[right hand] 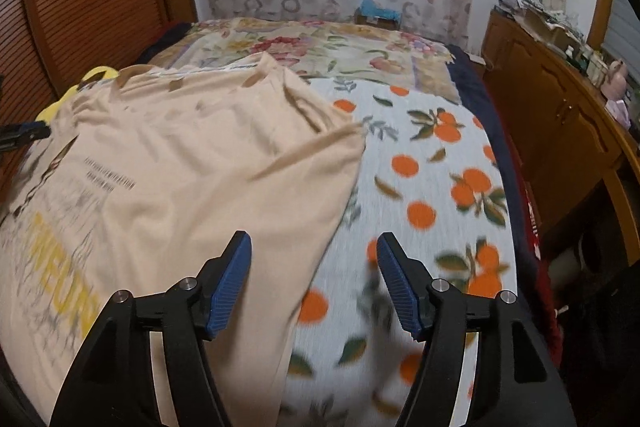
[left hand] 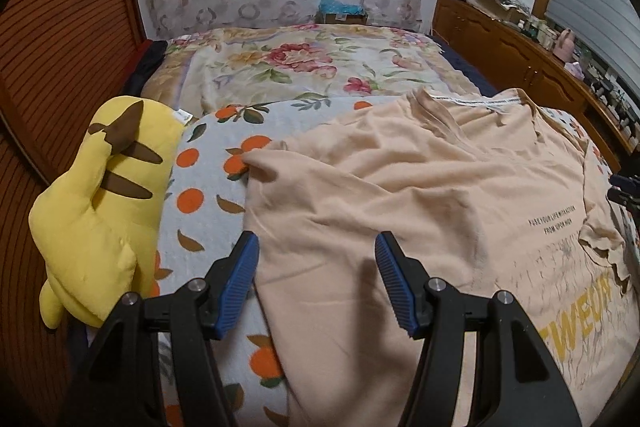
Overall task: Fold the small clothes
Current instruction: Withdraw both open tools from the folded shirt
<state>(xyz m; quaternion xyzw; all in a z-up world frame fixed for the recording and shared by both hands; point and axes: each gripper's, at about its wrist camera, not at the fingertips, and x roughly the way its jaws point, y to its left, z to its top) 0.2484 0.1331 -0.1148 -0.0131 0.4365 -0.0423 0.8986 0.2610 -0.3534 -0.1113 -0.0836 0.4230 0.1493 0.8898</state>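
T-shirt point(left hand: 400, 187) print: "FROM UPON HIGH".

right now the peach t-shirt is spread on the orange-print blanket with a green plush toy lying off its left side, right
Not quite: the plush toy is yellow with brown stripes, not green. The left wrist view shows it plainly. The rest holds: the peach t-shirt is spread on the orange-print blanket, with the toy off its left side.

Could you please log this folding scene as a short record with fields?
garment: peach shirt spread on the bed, print up, wrinkled
surface: orange-print blanket
left tool: open above the shirt's left edge, holding nothing
right tool: open over the shirt's right edge, empty
nearby: yellow plush left of the shirt
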